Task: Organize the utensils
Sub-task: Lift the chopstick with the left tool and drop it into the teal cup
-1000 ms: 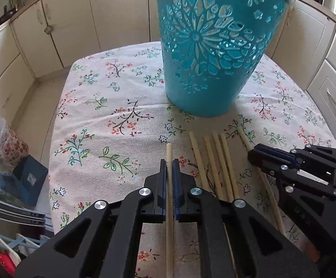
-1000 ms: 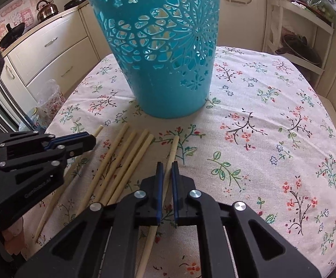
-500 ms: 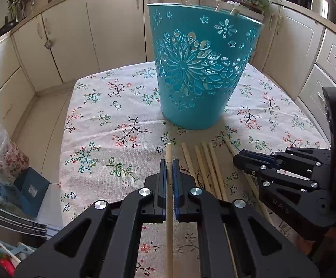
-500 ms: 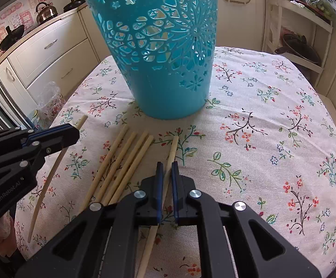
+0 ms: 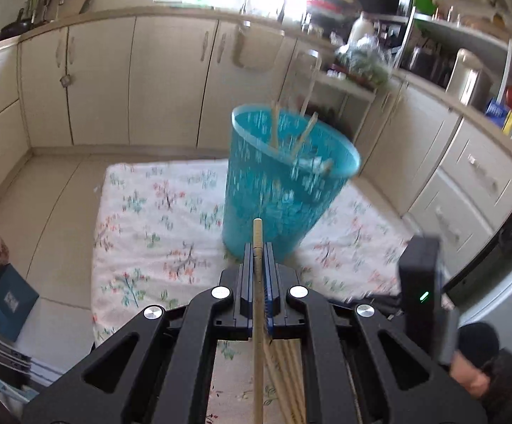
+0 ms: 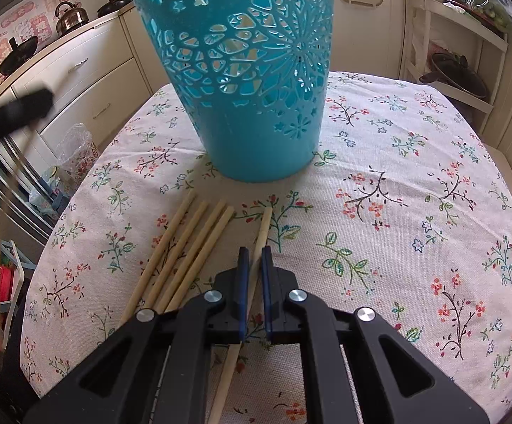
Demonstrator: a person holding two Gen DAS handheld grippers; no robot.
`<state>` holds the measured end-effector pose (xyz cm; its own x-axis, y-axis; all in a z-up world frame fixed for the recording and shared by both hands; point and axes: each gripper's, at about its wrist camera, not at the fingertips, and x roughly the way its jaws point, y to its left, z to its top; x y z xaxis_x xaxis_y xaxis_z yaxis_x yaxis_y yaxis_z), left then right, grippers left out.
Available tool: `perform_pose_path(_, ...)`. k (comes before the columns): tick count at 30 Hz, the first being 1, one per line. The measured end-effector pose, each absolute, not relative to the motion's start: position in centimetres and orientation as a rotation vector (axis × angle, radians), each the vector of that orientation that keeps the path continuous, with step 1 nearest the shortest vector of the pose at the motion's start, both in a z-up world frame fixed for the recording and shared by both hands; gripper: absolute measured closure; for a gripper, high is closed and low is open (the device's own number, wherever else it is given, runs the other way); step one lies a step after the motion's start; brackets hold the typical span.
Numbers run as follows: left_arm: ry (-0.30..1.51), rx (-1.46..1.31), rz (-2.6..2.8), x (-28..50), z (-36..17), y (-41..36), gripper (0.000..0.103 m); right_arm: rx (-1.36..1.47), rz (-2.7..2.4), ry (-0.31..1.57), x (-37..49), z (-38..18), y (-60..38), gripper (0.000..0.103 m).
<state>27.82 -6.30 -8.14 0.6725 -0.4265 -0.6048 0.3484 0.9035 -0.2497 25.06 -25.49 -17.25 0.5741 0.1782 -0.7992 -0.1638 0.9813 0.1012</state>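
Observation:
In the left wrist view my left gripper (image 5: 258, 247) is shut on a wooden chopstick (image 5: 257, 229) and holds it in the air, pointing at the teal cut-out basket (image 5: 284, 183). A few sticks lean inside the basket. The view is motion-blurred. In the right wrist view my right gripper (image 6: 254, 252) is low over the floral tablecloth (image 6: 415, 212), shut on a pale chopstick (image 6: 263, 226) that lies on the cloth. Several more chopsticks (image 6: 185, 254) lie side by side just left of it, in front of the basket (image 6: 241, 81). The left gripper (image 6: 19, 109) shows as a dark blur at upper left.
Cream kitchen cabinets (image 5: 114, 81) surround the table. On the floor to the left are a blue box (image 5: 8, 300) and a floral bag (image 6: 75, 152). A shelf rack (image 6: 450, 70) with pans stands at the back right. A person's hand (image 5: 468, 371) holds the right gripper's handle.
My left gripper has lifted its chopstick off the cloth and risen, tilting up so the basket's rim and inside now show. The right gripper has stayed put on its chopstick.

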Motion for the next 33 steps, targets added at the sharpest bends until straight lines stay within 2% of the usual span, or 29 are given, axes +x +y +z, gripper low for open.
perform_pose_path(10,0.443,-0.256,-0.465,30.6,1.1,-5.6,0.098,0.027,0.202,0.94,25.1,-17.3,-25.5,0.095)
perform_pose_path(17,0.297,-0.333,-0.444,34.9,4.9,-6.9,0.098,0.044,0.208,0.941,25.2,-17.3,-25.8,0.095)
perform_pose_path(23,0.248,-0.365,-0.412,39.0,4.8,-8.4,0.098,0.06,0.212,0.942,25.1,-17.2,-26.1,0.095)
perform_pose_path(33,0.221,-0.369,-0.303,44.0,0.6,-8.8,0.098,0.072,0.217,0.943,25.2,-17.3,-26.2,0.095)
